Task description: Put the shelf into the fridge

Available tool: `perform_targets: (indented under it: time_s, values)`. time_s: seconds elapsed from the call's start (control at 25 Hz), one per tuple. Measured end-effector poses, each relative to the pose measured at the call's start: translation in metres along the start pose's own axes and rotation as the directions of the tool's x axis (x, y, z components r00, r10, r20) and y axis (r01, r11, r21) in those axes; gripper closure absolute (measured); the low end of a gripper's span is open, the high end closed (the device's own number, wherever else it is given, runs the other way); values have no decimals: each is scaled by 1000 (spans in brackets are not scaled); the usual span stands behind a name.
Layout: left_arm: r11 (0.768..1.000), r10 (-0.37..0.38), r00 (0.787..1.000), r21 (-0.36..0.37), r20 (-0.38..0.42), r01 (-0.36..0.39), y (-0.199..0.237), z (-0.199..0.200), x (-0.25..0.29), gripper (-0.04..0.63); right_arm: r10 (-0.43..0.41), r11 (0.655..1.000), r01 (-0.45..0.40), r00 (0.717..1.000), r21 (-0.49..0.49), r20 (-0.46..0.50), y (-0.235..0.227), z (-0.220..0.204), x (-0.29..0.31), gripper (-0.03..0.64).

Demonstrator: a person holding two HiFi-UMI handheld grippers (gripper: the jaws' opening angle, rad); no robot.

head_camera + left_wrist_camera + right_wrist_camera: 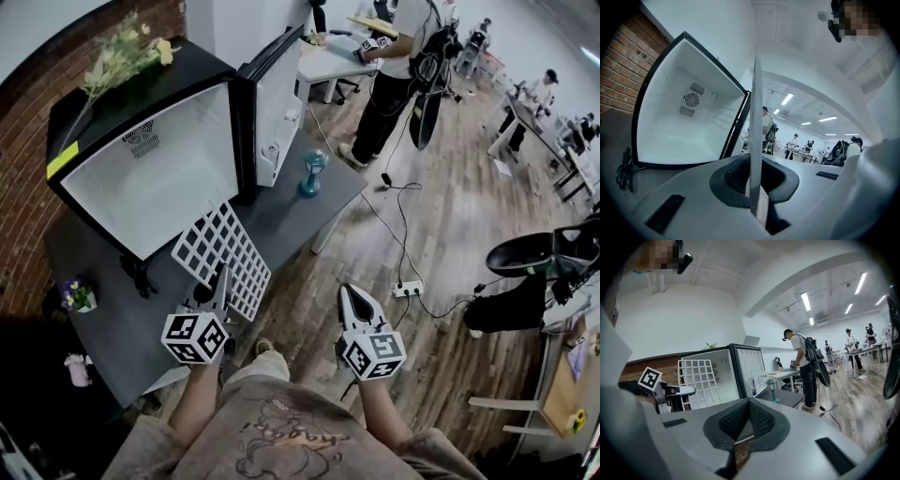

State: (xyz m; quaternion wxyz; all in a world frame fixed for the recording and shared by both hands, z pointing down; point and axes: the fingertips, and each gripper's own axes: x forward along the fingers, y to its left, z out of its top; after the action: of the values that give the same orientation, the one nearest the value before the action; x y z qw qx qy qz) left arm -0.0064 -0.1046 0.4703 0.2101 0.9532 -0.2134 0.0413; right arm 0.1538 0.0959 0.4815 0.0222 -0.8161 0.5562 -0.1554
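Observation:
The white grid shelf (223, 251) tilts up over the dark table's front edge, and my left gripper (222, 279) is shut on its near rim. In the left gripper view the shelf (755, 136) shows edge-on, clamped between the pads of the left gripper (756, 165). Behind it the fridge (155, 173) stands open with a bare white inside (689, 124). My right gripper (350, 292) hangs over the floor to the right, shut on nothing. The right gripper (749, 402) view shows the shelf (697, 379) in front of the fridge (723, 371).
The fridge door (275, 103) swings out to the right with a bottle (272, 151) in its rack. A teal lantern (312, 173) stands on the table (281, 220). Small flower pots (80, 297) sit at the left. A power strip (408, 289) and cables lie on the floor. A person (394, 75) stands at a far desk.

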Motion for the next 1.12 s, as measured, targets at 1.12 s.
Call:
perform_targets:
  time_s: [1.12]
  values:
    - [965, 248, 967, -103, 66, -240, 89, 41, 23, 548, 308, 950, -311, 944, -12, -119, 41, 13, 178, 620]
